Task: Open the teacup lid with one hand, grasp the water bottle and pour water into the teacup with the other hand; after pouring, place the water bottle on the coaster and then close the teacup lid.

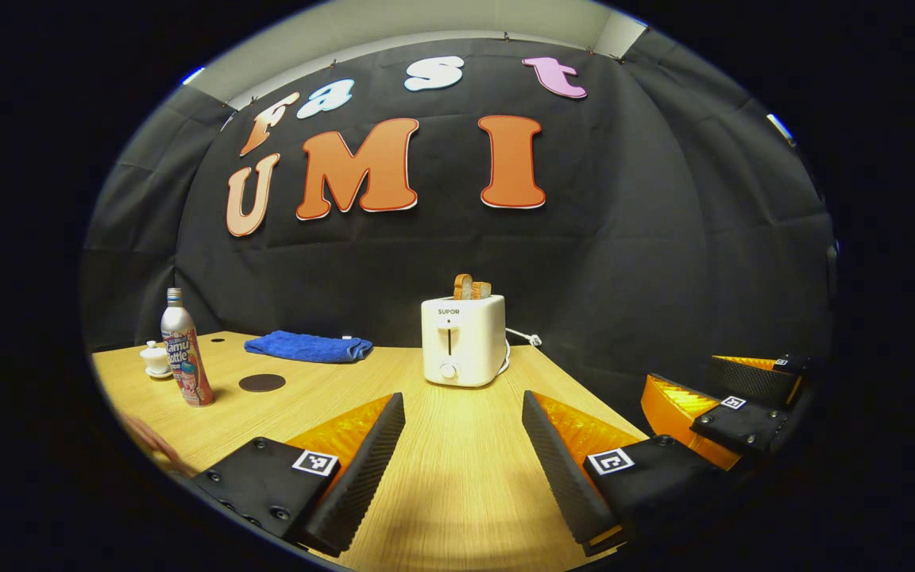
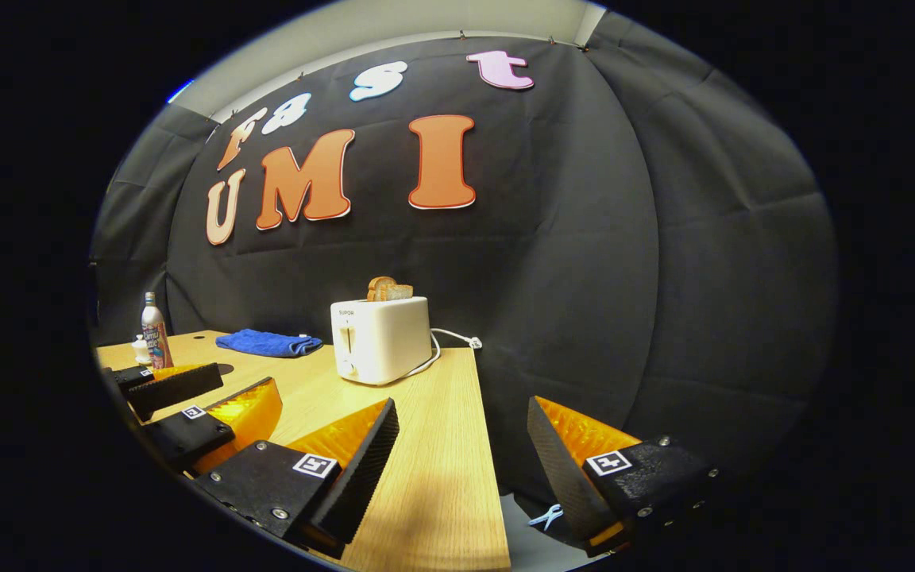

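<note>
A slim water bottle (image 1: pixel 186 349) with a printed label stands upright at the table's far left. A small white teacup (image 1: pixel 156 359) with its lid on sits just behind it. A dark round coaster (image 1: pixel 261 383) lies to the right of the bottle. My left gripper (image 1: pixel 463 401) is open over the table, well short of them, with nothing between its fingers. My right gripper (image 1: pixel 681 369) hangs open off the table's right edge. In the right gripper view, the bottle (image 2: pixel 154 326) and teacup (image 2: pixel 140 348) are far left, beyond the left gripper (image 2: pixel 245 377). The right gripper (image 2: pixel 461 403) is open and empty.
A white toaster (image 1: pixel 463 340) with bread in its slots stands mid-table, its cord trailing right. A folded blue towel (image 1: pixel 308 347) lies at the back. A person's hand (image 1: pixel 148 441) shows at the lower left. The table's right edge (image 2: pixel 489 445) runs between the right gripper's fingers.
</note>
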A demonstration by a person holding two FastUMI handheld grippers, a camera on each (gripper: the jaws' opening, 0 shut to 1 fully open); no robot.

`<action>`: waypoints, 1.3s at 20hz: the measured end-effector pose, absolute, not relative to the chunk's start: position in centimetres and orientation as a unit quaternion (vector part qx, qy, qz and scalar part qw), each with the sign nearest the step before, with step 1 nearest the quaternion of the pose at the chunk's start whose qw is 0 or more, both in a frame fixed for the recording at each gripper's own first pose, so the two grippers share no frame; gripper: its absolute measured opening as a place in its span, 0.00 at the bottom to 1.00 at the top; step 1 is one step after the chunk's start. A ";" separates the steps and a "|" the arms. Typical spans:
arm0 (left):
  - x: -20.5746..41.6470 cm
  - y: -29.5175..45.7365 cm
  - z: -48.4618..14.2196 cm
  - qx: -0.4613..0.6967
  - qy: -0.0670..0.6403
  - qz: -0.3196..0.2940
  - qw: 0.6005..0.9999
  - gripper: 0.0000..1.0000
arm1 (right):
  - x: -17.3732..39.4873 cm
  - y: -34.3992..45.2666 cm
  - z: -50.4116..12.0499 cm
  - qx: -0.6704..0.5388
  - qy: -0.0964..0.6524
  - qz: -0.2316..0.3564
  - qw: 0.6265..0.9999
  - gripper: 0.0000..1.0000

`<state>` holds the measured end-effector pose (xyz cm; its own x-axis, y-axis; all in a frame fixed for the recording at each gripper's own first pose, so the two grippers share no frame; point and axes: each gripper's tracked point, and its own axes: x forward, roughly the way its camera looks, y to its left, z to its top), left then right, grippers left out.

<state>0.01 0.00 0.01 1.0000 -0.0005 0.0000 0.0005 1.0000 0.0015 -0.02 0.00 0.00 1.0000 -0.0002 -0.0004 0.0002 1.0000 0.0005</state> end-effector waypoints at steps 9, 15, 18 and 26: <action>0.0 0.0 0.0 0.001 0.000 -0.001 1.000 0.98 | 0.0 0.0 0.0 0.000 0.000 0.000 1.000 0.98; 0.0 0.0 0.0 0.003 0.000 -0.001 1.000 0.98 | -0.1 0.0 0.0 0.000 0.000 0.001 1.000 0.98; -0.1 0.0 -0.1 0.000 0.000 -0.001 1.000 0.99 | -0.1 0.0 0.0 0.001 0.001 0.000 1.000 0.98; 6.7 2.9 2.7 -0.028 -0.057 0.039 0.997 0.99 | 4.1 0.0 -1.1 0.005 0.027 0.002 1.000 1.00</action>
